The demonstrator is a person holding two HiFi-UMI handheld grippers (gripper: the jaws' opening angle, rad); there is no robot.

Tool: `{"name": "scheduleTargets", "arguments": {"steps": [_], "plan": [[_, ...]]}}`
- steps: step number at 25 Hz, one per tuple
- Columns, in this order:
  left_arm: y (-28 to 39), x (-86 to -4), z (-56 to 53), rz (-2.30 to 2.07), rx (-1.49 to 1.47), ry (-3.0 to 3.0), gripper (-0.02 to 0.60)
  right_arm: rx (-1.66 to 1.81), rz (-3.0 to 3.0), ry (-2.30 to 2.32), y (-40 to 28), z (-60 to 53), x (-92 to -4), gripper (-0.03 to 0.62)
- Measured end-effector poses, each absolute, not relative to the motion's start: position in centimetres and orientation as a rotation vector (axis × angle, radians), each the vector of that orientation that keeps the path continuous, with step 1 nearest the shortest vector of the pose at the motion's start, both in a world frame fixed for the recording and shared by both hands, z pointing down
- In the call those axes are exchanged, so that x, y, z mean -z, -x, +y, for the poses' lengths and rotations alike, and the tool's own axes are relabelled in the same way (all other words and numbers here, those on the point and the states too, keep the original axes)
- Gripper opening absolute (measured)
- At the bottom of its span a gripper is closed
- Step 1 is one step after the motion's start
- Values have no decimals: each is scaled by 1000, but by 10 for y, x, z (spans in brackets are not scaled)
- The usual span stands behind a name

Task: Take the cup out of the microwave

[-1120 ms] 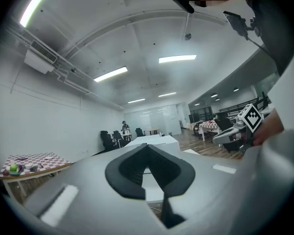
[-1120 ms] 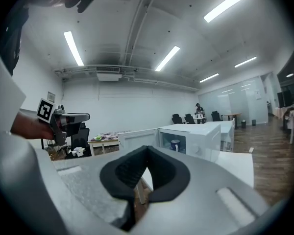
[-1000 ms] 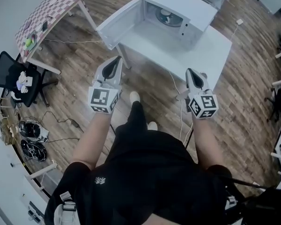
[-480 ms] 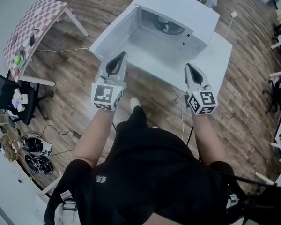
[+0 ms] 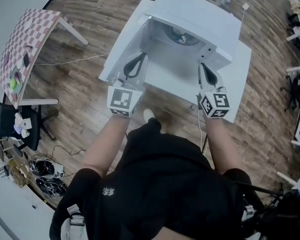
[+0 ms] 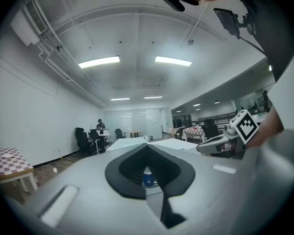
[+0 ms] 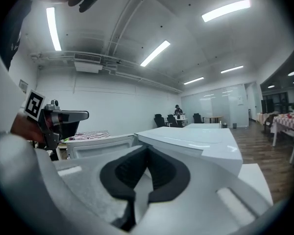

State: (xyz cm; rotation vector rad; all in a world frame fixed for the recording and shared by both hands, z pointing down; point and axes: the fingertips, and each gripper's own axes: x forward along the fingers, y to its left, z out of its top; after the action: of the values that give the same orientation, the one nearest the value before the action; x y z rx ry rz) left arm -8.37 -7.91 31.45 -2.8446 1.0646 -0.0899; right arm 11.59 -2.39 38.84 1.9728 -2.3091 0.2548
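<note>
The white microwave (image 5: pixel 200 11) stands on a white table (image 5: pixel 240 79), its door (image 5: pixel 121 46) swung open to the left. Inside, on the turntable, sits the cup (image 5: pixel 179 34); in the left gripper view its blue side (image 6: pixel 148 180) shows through the gap behind the pads. My left gripper (image 5: pixel 141 56) is shut and empty, level, in front of the open cavity beside the door. My right gripper (image 5: pixel 202 65) is also shut and empty, before the microwave's right front corner. The right gripper view shows the microwave's top (image 7: pixel 196 141) and the left gripper (image 7: pixel 63 116).
A checkered table (image 5: pixel 25 39) stands far left, with an office chair (image 5: pixel 5 126) and cables (image 5: pixel 45 169) on the wooden floor below it. A white cord (image 5: pixel 80 60) runs across the floor. More tables (image 5: pixel 297 34) line the right edge.
Both grippers have moved forward together toward the microwave as the person walked up to it. Both stayed shut.
</note>
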Motion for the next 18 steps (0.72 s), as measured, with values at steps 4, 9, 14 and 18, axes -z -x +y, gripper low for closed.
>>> {"name": "scheduleTargets", "arguments": {"steps": [4,9,14,18], "plan": [[71,-330,-101,977,89,2897,0,-224,-2268,-1999,-110,-53,-391,-2],[57,-341,-134,936,85,2940,0,-228,-2218,-1983,-108,-84,-397,-1],[41,-352,-156,923,84,2944,0,-236,-2182,-1977,-115,-112,-416,0],[30,-369,-172,948,113,2937,2,-246,-2174,-1982,-125,-136,-437,-1]]}}
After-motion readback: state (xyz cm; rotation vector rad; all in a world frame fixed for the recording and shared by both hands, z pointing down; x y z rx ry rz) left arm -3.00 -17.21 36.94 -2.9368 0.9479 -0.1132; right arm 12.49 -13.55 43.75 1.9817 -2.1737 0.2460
